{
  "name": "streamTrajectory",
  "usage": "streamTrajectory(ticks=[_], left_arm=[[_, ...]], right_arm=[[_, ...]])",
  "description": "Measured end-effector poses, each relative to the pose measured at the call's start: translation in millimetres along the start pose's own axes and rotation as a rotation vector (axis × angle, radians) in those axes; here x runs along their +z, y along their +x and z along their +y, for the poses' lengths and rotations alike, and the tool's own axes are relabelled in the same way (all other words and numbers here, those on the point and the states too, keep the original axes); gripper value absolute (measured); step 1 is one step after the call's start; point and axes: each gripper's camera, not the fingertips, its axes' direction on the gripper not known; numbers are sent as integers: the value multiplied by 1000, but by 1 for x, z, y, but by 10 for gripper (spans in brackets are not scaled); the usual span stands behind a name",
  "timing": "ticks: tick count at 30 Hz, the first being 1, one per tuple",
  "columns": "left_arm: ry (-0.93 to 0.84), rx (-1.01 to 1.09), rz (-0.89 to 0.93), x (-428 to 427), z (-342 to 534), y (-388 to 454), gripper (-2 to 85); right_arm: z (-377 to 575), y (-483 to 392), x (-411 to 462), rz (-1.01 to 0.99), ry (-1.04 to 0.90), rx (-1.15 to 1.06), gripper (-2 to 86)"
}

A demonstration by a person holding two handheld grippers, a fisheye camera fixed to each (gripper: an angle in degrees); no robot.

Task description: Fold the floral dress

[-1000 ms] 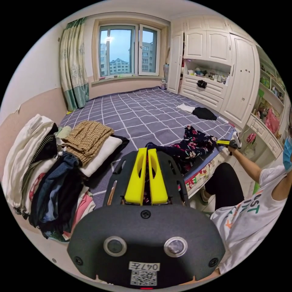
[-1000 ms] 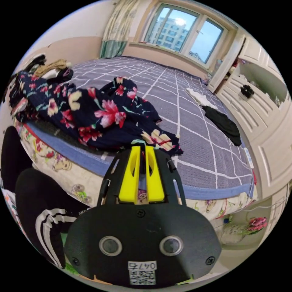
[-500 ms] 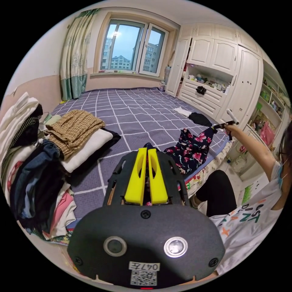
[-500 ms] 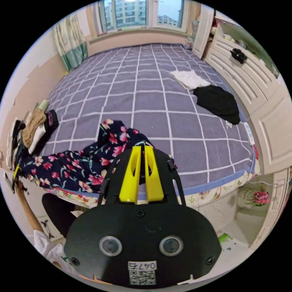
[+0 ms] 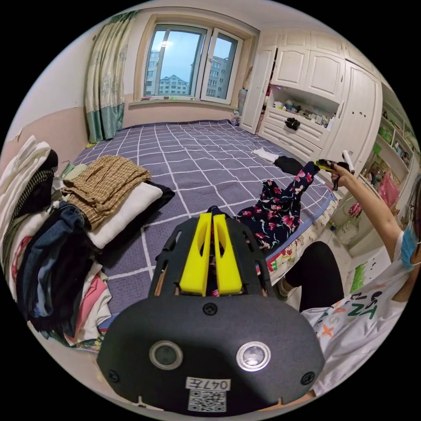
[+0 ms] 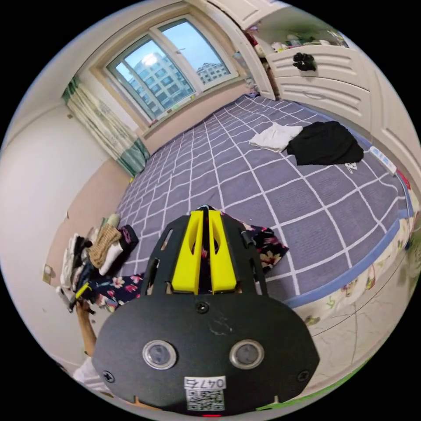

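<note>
The floral dress (image 5: 276, 208), dark with red and cream flowers, hangs stretched above the near edge of the bed between my two grippers. In the left gripper view my left gripper (image 5: 212, 215) is shut on one end, with dark cloth showing between the yellow jaws. The right gripper (image 5: 326, 165) holds the other end raised at the right, in the person's outstretched hand. In the right gripper view my right gripper (image 6: 201, 213) is shut on the floral dress (image 6: 268, 247), which runs down to the left gripper (image 6: 81, 291) at the lower left.
The bed (image 5: 188, 162) has a purple checked cover. A stack of clothes (image 5: 48, 245) and a folded tan checked garment (image 5: 109, 182) lie at its left. A white garment (image 6: 275, 136) and a black garment (image 6: 326, 142) lie near the white wardrobe (image 5: 351, 109). The person's knee (image 5: 315, 272) is beside the bed edge.
The right gripper has lifted its end of the dress off the bed and carried it up and away, pulling the cloth out long between the grippers. Both cameras have shifted.
</note>
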Motion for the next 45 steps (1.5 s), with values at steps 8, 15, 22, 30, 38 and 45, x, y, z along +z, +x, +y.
streamTrajectory(ticks=[8, 15, 22, 30, 38, 45], left_arm=[[4, -63, -22, 2, 8, -21, -8], [-13, -105, -64, 6, 19, -28, -8], [-34, -115, -40, 12, 23, -21, -8], [-7, -153, -11, 9, 31, -16, -8], [58, -77, -13, -19, 17, 15, -8], [102, 49, 53, -15, -15, 65, -8]], right_arm=[[23, 82, 14, 201, 39, -275, 66], [89, 137, 72, 256, -139, -302, 77], [122, 149, 157, 145, -266, -180, 77], [114, 137, 163, 94, -215, -180, -4], [75, 140, -37, -62, 263, -147, -5], [-11, 91, -157, 110, 452, -238, -6]])
